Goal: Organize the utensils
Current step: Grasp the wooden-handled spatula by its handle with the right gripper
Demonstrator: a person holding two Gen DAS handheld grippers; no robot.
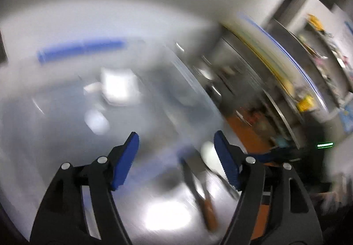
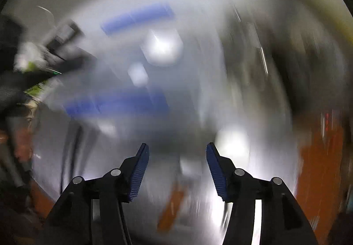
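Both views are heavily smeared by motion blur, so only coarse shapes can be read. In the left wrist view, the left gripper [image 1: 176,137] has its blue-padded jaws spread wide with nothing between them, above a shiny steel counter [image 1: 66,134]. At about five o'clock from the gap lies what seems to be a wooden-handled utensil [image 1: 203,203], with a pale rounded object [image 1: 209,156] just above it. A blue bar [image 1: 81,47] sits at ten o'clock. In the right wrist view, the right gripper [image 2: 177,145] is likewise spread and empty; an orange-brown handle [image 2: 172,207] lies at six o'clock below its gap.
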